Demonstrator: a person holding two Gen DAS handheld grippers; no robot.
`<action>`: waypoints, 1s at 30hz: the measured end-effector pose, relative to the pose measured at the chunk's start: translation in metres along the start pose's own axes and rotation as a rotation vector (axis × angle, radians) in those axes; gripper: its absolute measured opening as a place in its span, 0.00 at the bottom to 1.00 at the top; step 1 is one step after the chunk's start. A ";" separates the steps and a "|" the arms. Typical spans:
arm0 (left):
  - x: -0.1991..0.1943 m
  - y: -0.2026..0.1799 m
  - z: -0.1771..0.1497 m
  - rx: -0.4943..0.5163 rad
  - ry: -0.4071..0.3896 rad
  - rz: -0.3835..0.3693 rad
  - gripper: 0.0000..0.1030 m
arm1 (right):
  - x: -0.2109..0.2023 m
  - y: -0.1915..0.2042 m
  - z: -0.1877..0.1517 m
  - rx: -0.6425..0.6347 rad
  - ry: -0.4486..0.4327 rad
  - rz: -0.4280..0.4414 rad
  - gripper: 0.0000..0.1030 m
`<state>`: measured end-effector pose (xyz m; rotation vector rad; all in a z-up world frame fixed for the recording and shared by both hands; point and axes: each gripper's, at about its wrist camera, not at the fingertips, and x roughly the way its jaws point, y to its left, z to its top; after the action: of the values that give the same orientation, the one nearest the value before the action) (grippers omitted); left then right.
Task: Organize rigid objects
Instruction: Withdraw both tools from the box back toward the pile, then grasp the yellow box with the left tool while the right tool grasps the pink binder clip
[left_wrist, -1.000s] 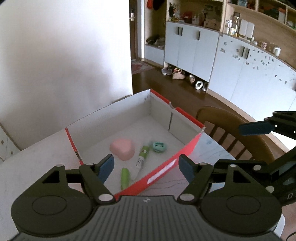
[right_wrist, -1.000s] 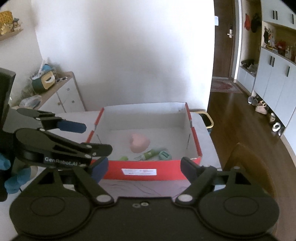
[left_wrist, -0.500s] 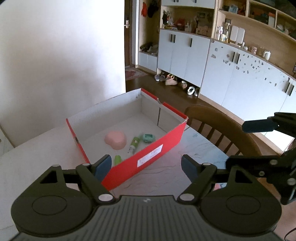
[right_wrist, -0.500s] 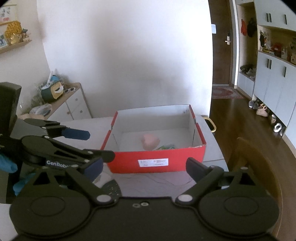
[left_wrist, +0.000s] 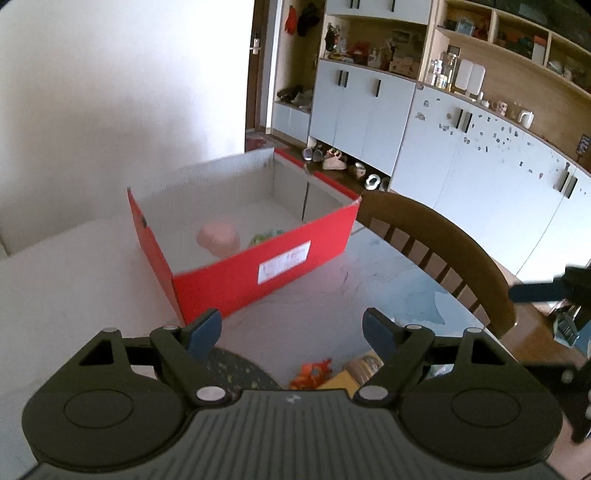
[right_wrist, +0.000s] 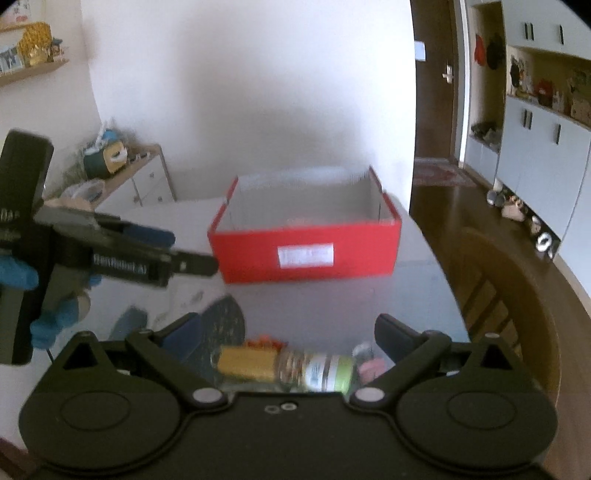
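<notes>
A red cardboard box (left_wrist: 258, 273) (right_wrist: 251, 258) stands open on the white table (left_wrist: 74, 277). Inside it I see a pink rounded object (left_wrist: 218, 238) and something green (left_wrist: 264, 236). My left gripper (left_wrist: 291, 325) (right_wrist: 181, 251) is open and empty, short of the box's near corner. My right gripper (right_wrist: 288, 325) is open with its jaws still opening. Below it, a jar (right_wrist: 288, 369) with a yellow lid and green label lies on its side on the table, and the pads do not touch it. An orange item (left_wrist: 312, 371) (right_wrist: 264, 343) lies beside the jar.
A dark speckled round mat (left_wrist: 236, 373) (right_wrist: 225, 321) lies near the front of the table. A small pink item (right_wrist: 371, 367) sits right of the jar. A wooden chair (left_wrist: 436, 251) (right_wrist: 509, 295) stands against the table's right edge. Cabinets line the far wall.
Both grippers have drawn back from the box, which now looks farther off. The jar, orange item and mat have come into view below. The right jaws stand wider.
</notes>
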<state>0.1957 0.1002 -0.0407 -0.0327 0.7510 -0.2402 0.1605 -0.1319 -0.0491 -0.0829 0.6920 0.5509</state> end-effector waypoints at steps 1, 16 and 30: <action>0.002 0.001 -0.004 -0.008 0.003 0.002 0.81 | 0.000 0.002 -0.007 0.002 0.008 -0.002 0.97; 0.046 -0.018 -0.061 -0.033 0.123 0.019 0.81 | 0.028 0.010 -0.090 0.098 0.148 -0.074 0.90; 0.081 -0.027 -0.072 -0.003 0.188 -0.021 0.81 | 0.056 0.009 -0.108 0.079 0.219 -0.051 0.77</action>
<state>0.1984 0.0599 -0.1452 -0.0205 0.9381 -0.2643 0.1284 -0.1260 -0.1666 -0.0873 0.9220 0.4689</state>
